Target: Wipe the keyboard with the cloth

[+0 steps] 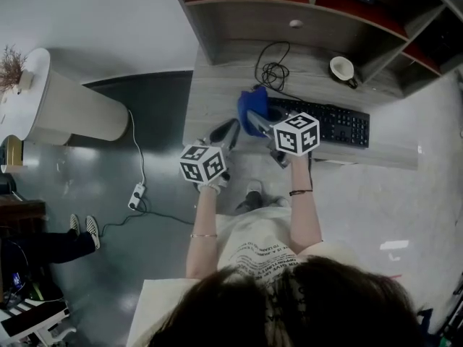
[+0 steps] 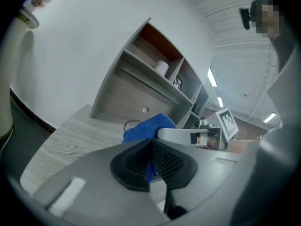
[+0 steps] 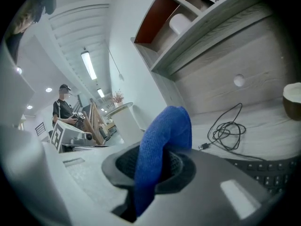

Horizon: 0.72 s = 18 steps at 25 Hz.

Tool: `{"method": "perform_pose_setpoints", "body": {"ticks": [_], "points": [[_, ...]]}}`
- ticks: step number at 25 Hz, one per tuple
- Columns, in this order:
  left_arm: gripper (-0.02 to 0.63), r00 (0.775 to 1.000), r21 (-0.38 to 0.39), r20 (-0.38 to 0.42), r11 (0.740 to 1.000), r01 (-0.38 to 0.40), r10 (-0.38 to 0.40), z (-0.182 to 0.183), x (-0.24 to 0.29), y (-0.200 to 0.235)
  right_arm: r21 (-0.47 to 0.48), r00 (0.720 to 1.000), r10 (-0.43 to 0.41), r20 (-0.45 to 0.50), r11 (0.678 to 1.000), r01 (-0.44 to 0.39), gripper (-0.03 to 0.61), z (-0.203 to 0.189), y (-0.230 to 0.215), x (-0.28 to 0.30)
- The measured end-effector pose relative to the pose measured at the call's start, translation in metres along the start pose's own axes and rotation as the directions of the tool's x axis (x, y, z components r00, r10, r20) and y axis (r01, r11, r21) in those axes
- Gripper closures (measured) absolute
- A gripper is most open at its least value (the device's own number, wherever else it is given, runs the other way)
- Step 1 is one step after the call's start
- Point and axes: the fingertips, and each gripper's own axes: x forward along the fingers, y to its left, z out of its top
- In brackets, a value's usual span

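A black keyboard lies on the pale wooden desk, right of centre. My right gripper hovers at the keyboard's left end, shut on a blue cloth. In the right gripper view the cloth rises from between the pads and folds over the right gripper, with keyboard keys at the lower right. My left gripper is over the desk just left of the cloth, its jaws shut. In the left gripper view the left gripper shows only a thin blue slit, and the cloth sits beyond it.
A coiled black cable and a white cup lie behind the keyboard, under a shelf unit. Left of the desk stands a white round pedestal. A power strip and shoes are on the floor.
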Motion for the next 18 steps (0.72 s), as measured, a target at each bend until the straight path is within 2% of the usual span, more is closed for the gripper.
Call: {"method": "perform_pose_setpoints", "body": {"ticks": [8,18], "points": [[0.612,0.995,0.032,0.084,0.998,-0.055,0.052,0.018,-0.012,-0.016,-0.066,0.997,0.066,0.048,0.996,-0.063,0.520,0.018,0.017,-0.024],[0.612,0.982,0.071,0.175,0.994,-0.080,0.066,0.033,-0.027,-0.045,-0.143,0.978,0.132,0.164,0.984,-0.108,0.520,0.040,0.037,-0.061]]}}
